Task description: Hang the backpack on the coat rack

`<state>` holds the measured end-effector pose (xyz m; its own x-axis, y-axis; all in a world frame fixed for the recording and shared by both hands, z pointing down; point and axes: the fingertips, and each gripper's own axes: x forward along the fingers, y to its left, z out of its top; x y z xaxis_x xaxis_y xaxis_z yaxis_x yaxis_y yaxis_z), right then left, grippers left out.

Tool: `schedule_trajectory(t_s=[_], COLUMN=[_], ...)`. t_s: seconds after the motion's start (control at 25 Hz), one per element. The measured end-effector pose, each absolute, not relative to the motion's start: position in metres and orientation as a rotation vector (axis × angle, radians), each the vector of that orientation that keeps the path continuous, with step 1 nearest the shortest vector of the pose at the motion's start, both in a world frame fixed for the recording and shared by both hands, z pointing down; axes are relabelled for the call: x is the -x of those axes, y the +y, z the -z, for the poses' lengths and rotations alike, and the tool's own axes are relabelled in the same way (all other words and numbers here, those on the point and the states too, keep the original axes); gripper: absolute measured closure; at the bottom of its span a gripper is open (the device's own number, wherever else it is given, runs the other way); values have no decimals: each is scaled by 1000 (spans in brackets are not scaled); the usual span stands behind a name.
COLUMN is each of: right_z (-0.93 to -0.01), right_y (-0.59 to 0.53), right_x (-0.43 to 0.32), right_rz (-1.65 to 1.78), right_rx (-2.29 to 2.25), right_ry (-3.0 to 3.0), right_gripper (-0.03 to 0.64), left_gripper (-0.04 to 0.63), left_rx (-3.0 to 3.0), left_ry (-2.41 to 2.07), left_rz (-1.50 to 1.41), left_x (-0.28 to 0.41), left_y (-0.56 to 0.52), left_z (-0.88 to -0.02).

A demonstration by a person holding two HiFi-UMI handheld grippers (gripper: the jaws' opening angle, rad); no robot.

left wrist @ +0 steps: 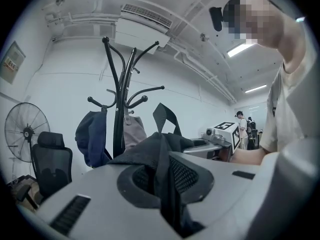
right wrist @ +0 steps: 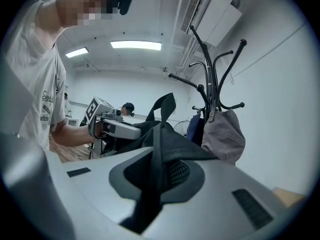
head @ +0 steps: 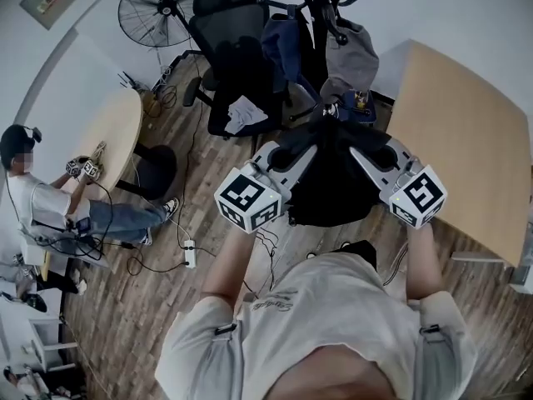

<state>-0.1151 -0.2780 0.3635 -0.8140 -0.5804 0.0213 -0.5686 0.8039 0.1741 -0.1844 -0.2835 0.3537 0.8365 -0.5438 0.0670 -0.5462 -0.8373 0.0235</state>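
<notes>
Backpack (head: 329, 182): black, limp, soft fabric, loop strap standing up on top. I hold it slung between both tongs, just in front of coat rack (head: 321, 7), below its hooks. Left gripper (head: 290, 155) clamped on backpack fabric; right gripper (head: 372, 155) likewise. Rack carries navy bag (head: 287, 44) and grey bag (head: 350, 57); upper hooks free. Office chair (head: 237, 65) crowds rack's left; wooden table (head: 466, 148) edge near its right.

Coat rack (head: 319, 11) at top centre: lower hooks blocked by navy item (head: 283, 44) and grey bag (head: 351, 57), upper prongs (left wrist: 131, 54) bare, reachable from above; office chair (head: 229, 57) crowds its left, tabletop (head: 466, 140) its right, backpack (head: 329, 186) fills the lane between.
</notes>
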Motion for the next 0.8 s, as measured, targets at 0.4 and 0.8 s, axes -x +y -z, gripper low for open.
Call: schedule_trajectory(t_s=[0.4,0.8], right_z=[-323,-294], right_y=[-338,-360], right_x=[103,95], right_rz=[349,399], right_rx=[-928,-876], right_ry=[-2924,-2946], right_gripper=[588,588], left_gripper=[551,551], left_rx=[-3033,-3054], left_ry=[-884,-948], left_rz=[-50,-25], left_x=[171,165], left_y=[-344,-363], left_z=[-310,-280])
